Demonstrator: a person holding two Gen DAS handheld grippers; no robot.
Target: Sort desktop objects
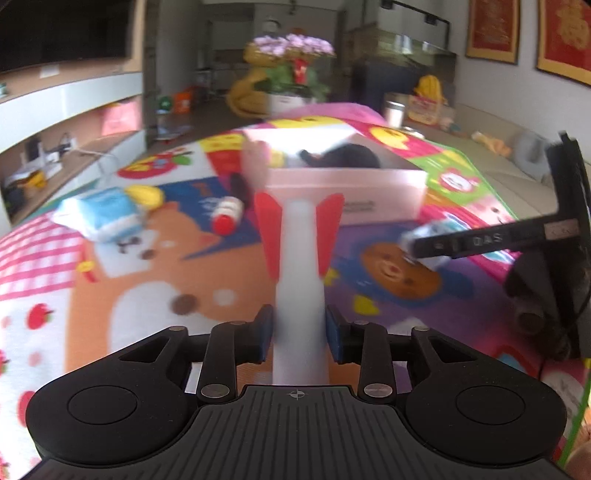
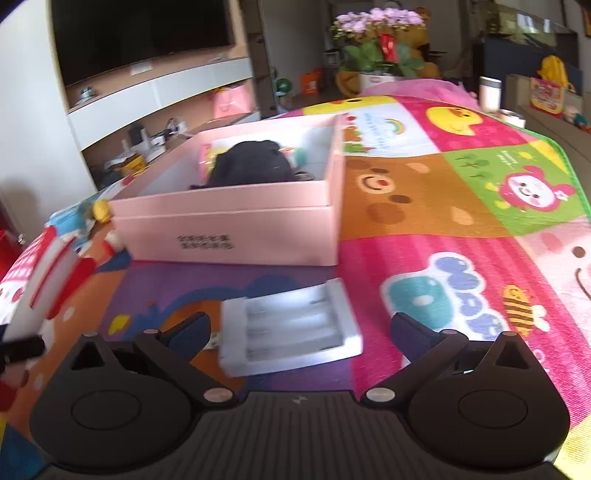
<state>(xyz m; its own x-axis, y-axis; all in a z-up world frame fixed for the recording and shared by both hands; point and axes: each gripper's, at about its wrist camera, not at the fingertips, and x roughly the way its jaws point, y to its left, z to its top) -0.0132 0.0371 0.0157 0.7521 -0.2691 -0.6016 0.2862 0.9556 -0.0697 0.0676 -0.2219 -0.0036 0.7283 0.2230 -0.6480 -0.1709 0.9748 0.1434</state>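
Left wrist view: left hand-held gripper [image 1: 299,332] clamped on a white bottle with red fins [image 1: 299,251], raised above the play mat [image 1: 147,288] before the pink box [image 1: 347,192]; judged carrying, release over box next. Right hand-held gripper [image 2: 300,332] wide open, empty, over a white tray [image 2: 291,328]. Box holds a dark object [image 2: 255,166], others indistinct.

Potted purple flowers [image 2: 380,40], dark television [image 2: 140,33], framed red pictures [image 1: 493,29].
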